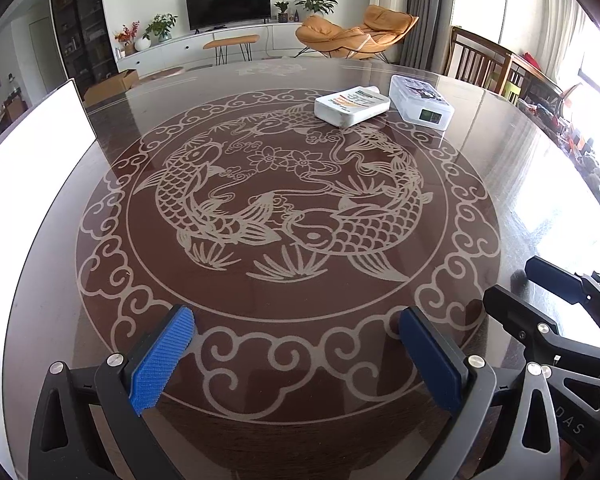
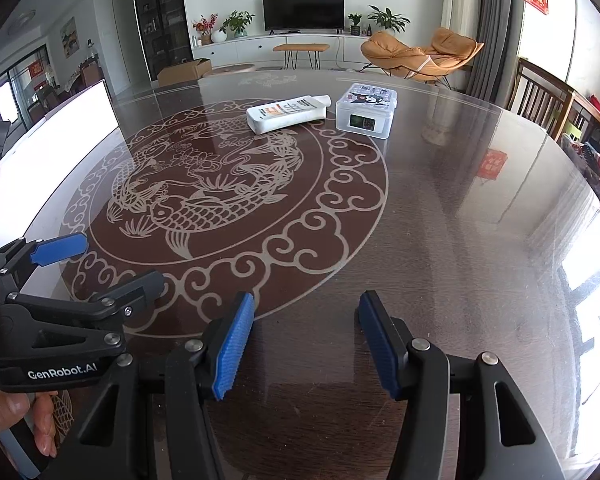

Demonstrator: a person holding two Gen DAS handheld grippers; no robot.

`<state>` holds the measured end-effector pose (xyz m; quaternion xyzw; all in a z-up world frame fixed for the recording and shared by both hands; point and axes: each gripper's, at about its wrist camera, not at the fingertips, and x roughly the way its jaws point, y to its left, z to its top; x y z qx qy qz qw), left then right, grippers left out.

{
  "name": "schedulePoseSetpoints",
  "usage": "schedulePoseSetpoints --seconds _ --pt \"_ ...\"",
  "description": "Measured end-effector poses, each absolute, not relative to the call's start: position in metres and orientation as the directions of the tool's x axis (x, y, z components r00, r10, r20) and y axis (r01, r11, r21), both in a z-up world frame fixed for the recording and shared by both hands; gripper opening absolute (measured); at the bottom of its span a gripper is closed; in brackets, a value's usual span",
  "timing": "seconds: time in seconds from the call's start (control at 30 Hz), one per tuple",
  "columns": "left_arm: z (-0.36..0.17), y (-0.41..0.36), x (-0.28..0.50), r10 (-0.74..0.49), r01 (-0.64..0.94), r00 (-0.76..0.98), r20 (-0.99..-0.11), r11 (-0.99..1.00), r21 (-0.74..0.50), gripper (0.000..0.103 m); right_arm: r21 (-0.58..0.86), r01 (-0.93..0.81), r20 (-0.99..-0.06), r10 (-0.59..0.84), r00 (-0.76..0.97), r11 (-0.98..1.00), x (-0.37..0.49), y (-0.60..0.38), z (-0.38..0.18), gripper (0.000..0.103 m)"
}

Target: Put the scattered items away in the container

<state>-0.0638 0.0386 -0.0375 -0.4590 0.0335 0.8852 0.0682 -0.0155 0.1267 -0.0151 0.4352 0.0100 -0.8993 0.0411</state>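
A white squeeze tube (image 1: pixel 353 105) (image 2: pixel 288 114) lies flat on the far side of the round glass table (image 1: pixel 260 300) (image 2: pixel 440 220). Just to its right stands a clear lidded plastic box (image 1: pixel 420 101) (image 2: pixel 367 110) with a cartoon sticker on top. My left gripper (image 1: pixel 296 352) hovers open over the near rim of the fish pattern, nothing between its blue pads. My right gripper (image 2: pixel 306 342) is open too, over bare glass, and empty. Each gripper shows in the other's view: the right one (image 1: pixel 540 300) at the edge, the left one (image 2: pixel 100 268) at the left.
A white board (image 1: pixel 32 160) (image 2: pixel 56 160) stands at the table's left edge. Wooden chairs (image 1: pixel 484 60) (image 2: pixel 548 96) sit behind the table on the right, with clutter (image 1: pixel 572 128) along the right side. A hand (image 2: pixel 28 420) holds the left gripper's handle.
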Motion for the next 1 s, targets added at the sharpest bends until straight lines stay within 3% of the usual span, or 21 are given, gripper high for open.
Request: schedulePoseSetpoints --seconds 1.0 --pt "-0.0367 0.0379 -0.0631 0.092 -0.148 -0.572 -0.815 -0.989 -0.008 0.103 0.012 0.083 -0.785 -0.061 -0.617 -0.996 -0.013 0.1275 -0.0146 0.056"
